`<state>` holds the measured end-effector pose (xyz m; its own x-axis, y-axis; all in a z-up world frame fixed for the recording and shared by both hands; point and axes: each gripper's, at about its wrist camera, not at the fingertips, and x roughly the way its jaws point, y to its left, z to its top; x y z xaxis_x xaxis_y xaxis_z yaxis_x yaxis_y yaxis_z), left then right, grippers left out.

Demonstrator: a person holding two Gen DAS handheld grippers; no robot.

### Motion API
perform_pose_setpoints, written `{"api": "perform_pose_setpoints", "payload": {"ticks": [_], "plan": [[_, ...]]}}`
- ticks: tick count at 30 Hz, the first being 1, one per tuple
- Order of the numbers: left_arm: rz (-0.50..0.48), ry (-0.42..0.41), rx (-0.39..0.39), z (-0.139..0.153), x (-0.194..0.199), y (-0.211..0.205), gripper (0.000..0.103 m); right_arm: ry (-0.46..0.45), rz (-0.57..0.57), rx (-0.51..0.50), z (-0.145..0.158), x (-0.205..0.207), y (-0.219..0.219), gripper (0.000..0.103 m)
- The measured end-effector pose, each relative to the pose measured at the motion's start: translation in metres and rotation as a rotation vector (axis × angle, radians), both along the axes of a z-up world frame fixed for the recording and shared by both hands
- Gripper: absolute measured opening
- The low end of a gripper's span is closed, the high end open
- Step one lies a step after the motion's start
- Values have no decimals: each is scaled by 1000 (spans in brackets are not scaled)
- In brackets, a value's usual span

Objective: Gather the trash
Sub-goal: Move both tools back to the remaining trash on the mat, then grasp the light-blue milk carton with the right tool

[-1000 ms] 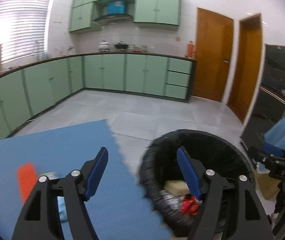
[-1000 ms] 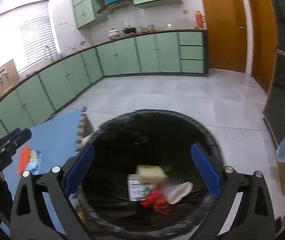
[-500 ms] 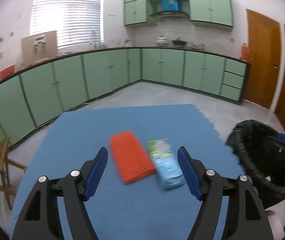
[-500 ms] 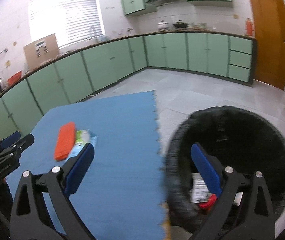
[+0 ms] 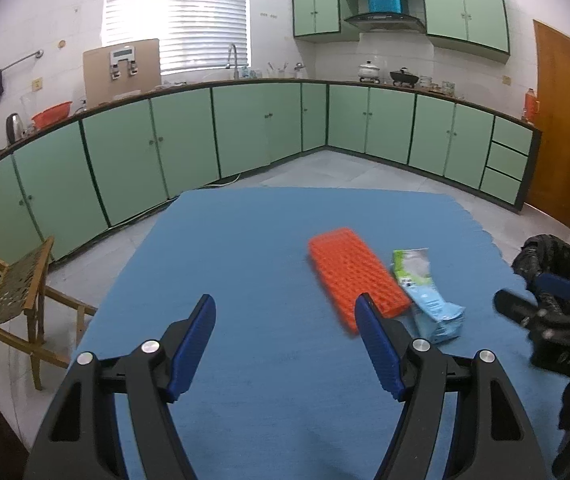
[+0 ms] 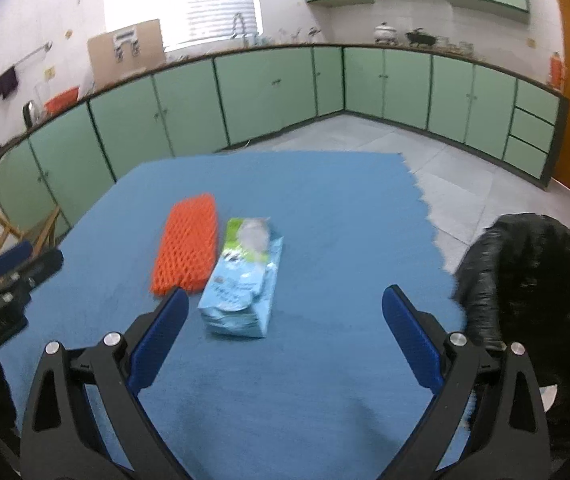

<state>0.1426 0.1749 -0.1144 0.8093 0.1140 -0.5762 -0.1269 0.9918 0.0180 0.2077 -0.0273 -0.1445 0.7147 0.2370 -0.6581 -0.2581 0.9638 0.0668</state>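
Nearest each camera, both tongs stand with their jaws spread wide and nothing between the blue pads. The left tongs (image 5: 285, 312) hang over the flat blue foam mat (image 5: 245, 264), their right-hand pad lying in line with the near end of the long orange plastic grid tray (image 5: 355, 274) without visibly touching it. The right tongs (image 6: 285, 304) hang over the same mat (image 6: 325, 208), and the pale blue and green crumpled paper packet (image 6: 243, 280) lies just beyond the gap between their pads, nearer the left one.

Taking the orange tray as the mark: it lies flat on the mat, slightly blurred in both views. The packet (image 5: 425, 292) lies right beside it on the side toward the bin, long sides roughly parallel, so close that I cannot tell whether they touch. Its green end points away from the cameras.

Well apart from the tray, past the mat's jagged edge, stands the round bin lined with a black plastic bag (image 6: 533, 280), on the grey tiled floor (image 6: 445, 152). A wooden chair with a woven seat (image 5: 17, 280) stands off the mat's opposite side.

Beyond the tray, a run of pale green cabinets (image 5: 245, 128) wraps around the room's corner under a dark worktop, with a window with white blinds (image 5: 177, 12) above.
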Motion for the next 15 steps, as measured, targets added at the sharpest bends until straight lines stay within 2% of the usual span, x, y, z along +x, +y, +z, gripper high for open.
{"api": "perform_pose_setpoints", "payload": {"ticks": [11,15], "plan": [[36,34,-22,-11,4,21,71,92,19,-64,-40,24,41,94],[36,48,-22,-16,10,24,71,116,8,-67,-43,34,43,88]]}}
